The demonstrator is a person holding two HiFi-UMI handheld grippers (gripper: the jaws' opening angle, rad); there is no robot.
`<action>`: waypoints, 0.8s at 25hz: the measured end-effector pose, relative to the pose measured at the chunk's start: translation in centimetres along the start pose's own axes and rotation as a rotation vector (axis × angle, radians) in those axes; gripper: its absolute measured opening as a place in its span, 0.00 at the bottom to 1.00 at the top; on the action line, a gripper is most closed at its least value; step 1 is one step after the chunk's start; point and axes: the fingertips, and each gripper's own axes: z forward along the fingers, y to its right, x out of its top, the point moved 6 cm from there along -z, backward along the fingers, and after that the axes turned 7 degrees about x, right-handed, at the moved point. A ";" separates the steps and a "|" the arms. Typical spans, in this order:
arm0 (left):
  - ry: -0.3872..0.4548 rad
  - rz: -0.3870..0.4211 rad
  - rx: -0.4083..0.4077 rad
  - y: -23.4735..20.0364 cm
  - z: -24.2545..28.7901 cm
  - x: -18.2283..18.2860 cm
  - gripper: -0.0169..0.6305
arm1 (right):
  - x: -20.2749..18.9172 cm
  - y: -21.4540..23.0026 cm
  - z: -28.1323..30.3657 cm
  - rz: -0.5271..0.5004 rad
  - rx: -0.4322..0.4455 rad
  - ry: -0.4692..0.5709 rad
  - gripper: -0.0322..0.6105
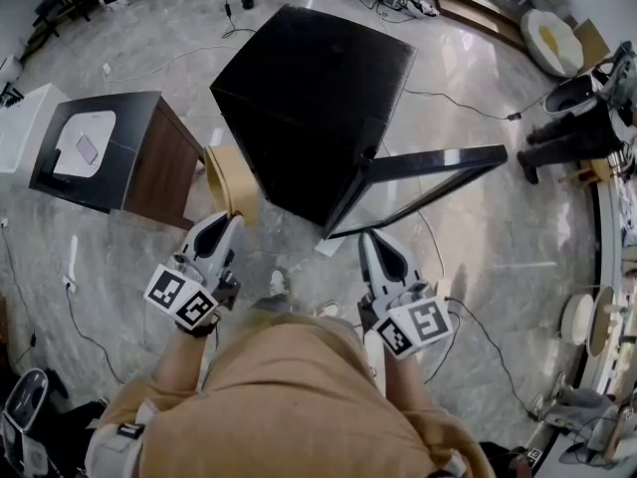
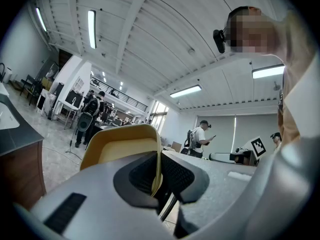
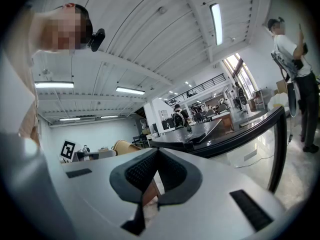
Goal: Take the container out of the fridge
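A tan open-topped container [image 1: 231, 182] hangs in front of me, left of the black fridge [image 1: 309, 98]. My left gripper [image 1: 231, 222] is shut on its wall. In the left gripper view the container [image 2: 125, 144] tilts up, with its thin rim pinched between the dark pads of that gripper [image 2: 159, 169]. The fridge's glass door [image 1: 428, 172] stands swung open to the right. My right gripper [image 1: 373, 239] floats just below that door, shut, with nothing between its pads. In the right gripper view its jaws [image 3: 156, 156] meet, and the fridge [image 3: 200, 131] with its door [image 3: 250, 129] lies ahead.
A low brown cabinet [image 1: 100, 147] with a dark top and a white pad stands left of the fridge. Cables [image 1: 60, 307] trail over the marble floor. A person's legs [image 1: 557, 137] are at the right edge, with clutter along the right wall.
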 end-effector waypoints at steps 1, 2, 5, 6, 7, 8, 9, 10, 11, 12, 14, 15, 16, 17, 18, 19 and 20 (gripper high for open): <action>0.003 0.002 0.002 0.1 -0.1 0.1 0.06 | 0.1 0.0 -0.1 -0.001 0.001 0.000 0.05; 0.007 0.004 0.004 0.3 -0.3 0.2 0.06 | 0.1 -0.1 -0.2 -0.002 0.002 0.001 0.05; 0.017 0.010 0.012 0.6 -0.8 0.5 0.06 | 0.3 0.0 -0.4 -0.004 0.005 0.004 0.05; 0.020 0.012 0.014 0.7 -1.0 0.7 0.06 | 0.3 0.0 -0.4 -0.004 0.005 0.004 0.05; 0.025 0.015 0.016 0.7 -1.2 0.9 0.06 | 0.4 0.0 -0.4 -0.005 0.005 0.004 0.05; 0.029 0.018 0.017 0.9 -1.4 1.1 0.06 | 0.4 0.0 -0.4 -0.005 0.005 0.004 0.05; 0.034 0.022 0.018 1.0 -1.7 1.3 0.06 | 0.5 0.0 -0.3 -0.005 0.006 0.004 0.05; 0.038 0.024 0.019 1.0 -1.9 1.6 0.06 | 0.5 -0.1 -0.3 -0.006 0.008 0.005 0.05; 0.041 0.027 0.021 1.1 -2.2 1.7 0.06 | 0.5 -0.2 -0.2 -0.006 0.010 0.005 0.05; 0.044 0.030 0.023 1.1 -2.5 1.9 0.06 | 0.5 -0.4 -0.1 -0.007 0.013 0.005 0.05; 0.048 0.035 0.028 1.1 -2.9 2.0 0.06 | 0.5 -0.5 0.1 -0.008 0.017 0.006 0.05; 0.049 0.036 0.030 1.0 -3.1 2.1 0.06 | 0.5 -0.6 0.2 -0.009 0.018 0.007 0.05; 0.049 0.036 0.031 1.0 -3.3 2.1 0.06 | 0.5 -0.6 0.3 -0.009 0.019 0.007 0.05; 0.050 0.035 0.032 1.0 -3.4 2.1 0.06 | 0.5 -0.6 0.4 -0.009 0.020 0.007 0.05; 0.049 0.034 0.032 1.0 -3.5 2.0 0.06 | 0.5 -0.5 0.4 -0.009 0.020 0.008 0.05; 0.048 0.033 0.032 1.0 -3.7 2.0 0.06 | 0.4 -0.5 0.5 -0.009 0.020 0.008 0.05; 0.046 0.032 0.032 1.1 -3.9 1.9 0.06 | 0.4 -0.5 0.5 -0.009 0.021 0.009 0.05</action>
